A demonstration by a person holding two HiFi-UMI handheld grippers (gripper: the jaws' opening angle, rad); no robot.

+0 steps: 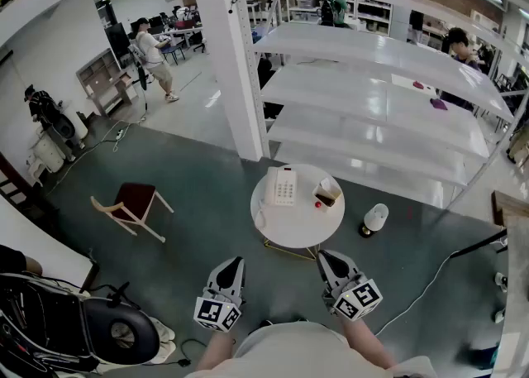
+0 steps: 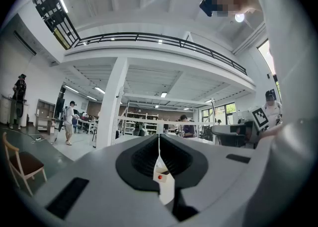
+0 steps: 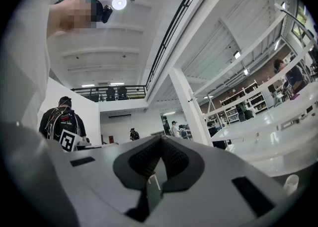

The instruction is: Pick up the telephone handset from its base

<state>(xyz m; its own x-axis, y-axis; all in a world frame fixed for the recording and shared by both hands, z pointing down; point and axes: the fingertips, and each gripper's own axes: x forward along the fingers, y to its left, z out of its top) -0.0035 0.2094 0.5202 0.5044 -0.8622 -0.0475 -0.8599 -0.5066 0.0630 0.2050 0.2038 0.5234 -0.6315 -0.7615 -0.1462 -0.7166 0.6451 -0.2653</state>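
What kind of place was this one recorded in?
Probably a large open lab or workshop hall: long white shelving racks, a railed mezzanine overhead, and a person by desks far off.

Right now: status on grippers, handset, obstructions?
Left gripper and right gripper both shut, empty, short of the table. Handset on its base, untouched. Path clear; small box sits right of it.

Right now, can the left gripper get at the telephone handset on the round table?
Probably yes: nothing stands between the left gripper and the handset. But its jaws are shut, and it hangs short of the table.
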